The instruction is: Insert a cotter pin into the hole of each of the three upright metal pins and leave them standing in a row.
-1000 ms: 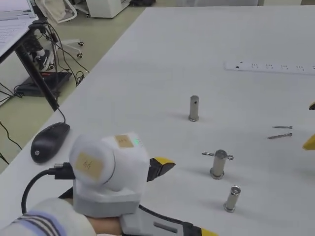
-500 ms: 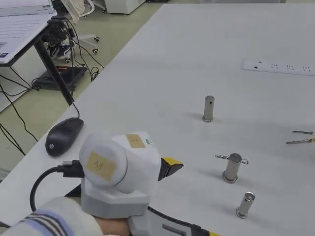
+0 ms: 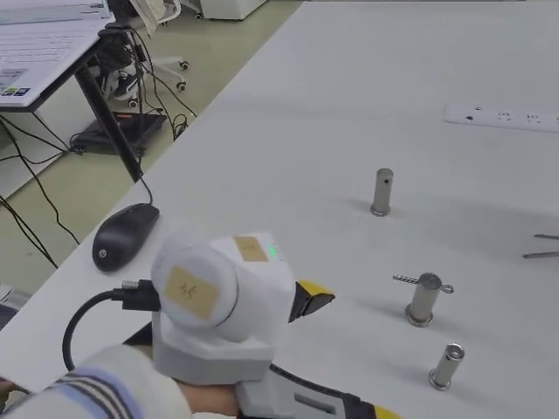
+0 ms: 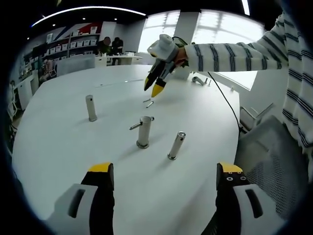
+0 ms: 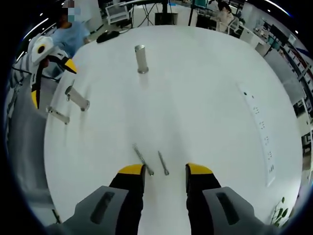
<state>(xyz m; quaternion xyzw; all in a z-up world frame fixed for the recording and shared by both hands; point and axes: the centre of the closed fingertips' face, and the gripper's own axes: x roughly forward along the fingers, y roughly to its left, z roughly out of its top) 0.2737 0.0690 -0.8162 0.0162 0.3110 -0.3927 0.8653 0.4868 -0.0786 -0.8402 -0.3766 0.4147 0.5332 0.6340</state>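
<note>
- The right gripper (image 5: 165, 170) hangs low over the table (image 5: 205, 98), jaws a narrow gap apart with nothing between them. Its tips are just short of the loose cotter pins (image 5: 143, 159), two of them side by side at lower centre of the right gripper view.
- Risk, my judgement: these are thin and lie flat. A closing jaw could skate over one, flick it aside, or pinch both at once.
- The left gripper (image 4: 165, 169) is spread wide and empty, with its jaws rising from the bottom of its own view. It aims across the table at the three upright pins. In the head view it sits lower left, held by a hand in a striped sleeve (image 3: 87, 393).
- Risk: wide jaws this close to the row. A careless sweep could topple the near pin (image 3: 446, 366), at lower right of the head view.
- The middle pin (image 3: 424, 299) is just above it, with a fitted cotter pin (image 3: 406, 279) already through its hole.
- The far pin (image 3: 382, 192), right of centre, carries none, nor does the near one. One of three looks done.
- Further out, a power strip (image 3: 502, 116) lies at upper right and a mouse (image 3: 127, 236) at the left table edge.
</note>
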